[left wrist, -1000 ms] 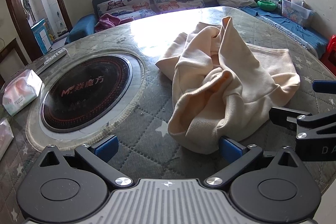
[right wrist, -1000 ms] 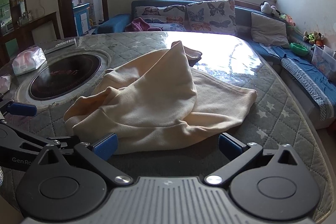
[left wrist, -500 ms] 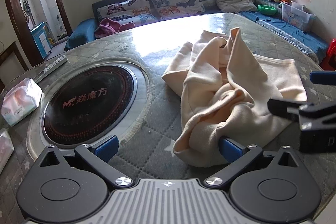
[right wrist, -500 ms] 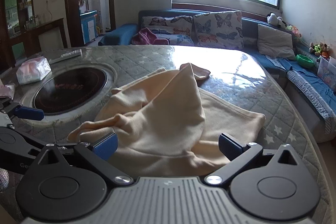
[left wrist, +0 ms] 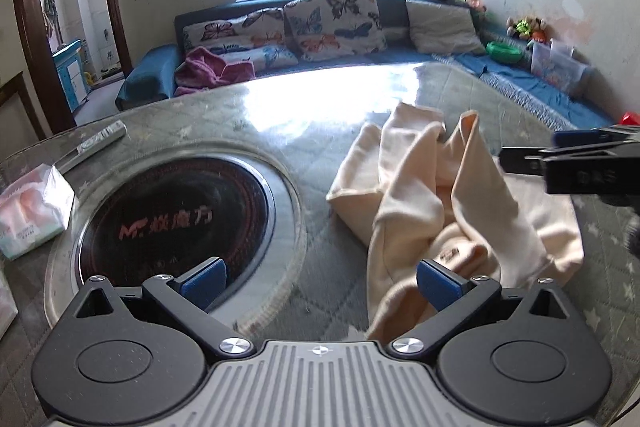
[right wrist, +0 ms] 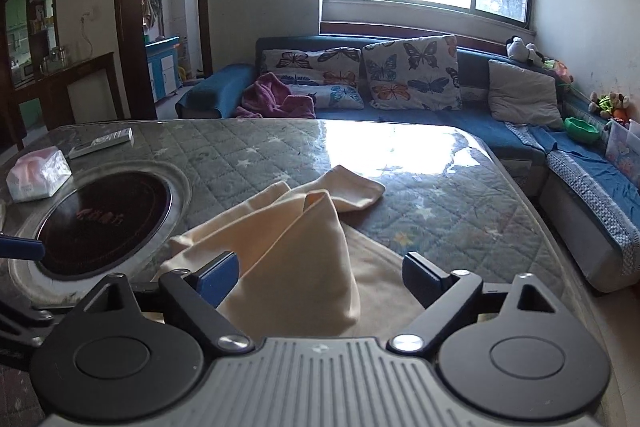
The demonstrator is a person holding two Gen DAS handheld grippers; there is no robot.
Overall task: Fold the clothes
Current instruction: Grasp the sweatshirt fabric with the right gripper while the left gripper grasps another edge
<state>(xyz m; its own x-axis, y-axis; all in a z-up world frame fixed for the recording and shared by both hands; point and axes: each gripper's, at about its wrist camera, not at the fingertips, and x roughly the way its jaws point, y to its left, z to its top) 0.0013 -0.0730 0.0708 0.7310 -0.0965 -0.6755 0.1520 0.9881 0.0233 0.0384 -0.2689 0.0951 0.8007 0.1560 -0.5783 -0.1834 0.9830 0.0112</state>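
Note:
A crumpled cream garment (left wrist: 448, 211) lies in a heap on the quilted table, right of the round black hob. It also shows in the right wrist view (right wrist: 296, 259), peaked in the middle with a sleeve stretched away. My left gripper (left wrist: 320, 281) is open and empty, above the table at the garment's near left edge. My right gripper (right wrist: 320, 277) is open and empty, above the garment's near edge. The right gripper also shows from the side in the left wrist view (left wrist: 560, 155), above the garment's right part.
A round black hob (left wrist: 172, 219) is set in the table (right wrist: 440, 195) to the left. A tissue pack (left wrist: 28, 211) and a remote control (left wrist: 102, 139) lie at the far left. A blue sofa (right wrist: 400, 99) with cushions runs behind and along the right.
Both grippers have risen and pulled back from the garment, so the views look higher over the table. The garment looks unmoved, and both stay open.

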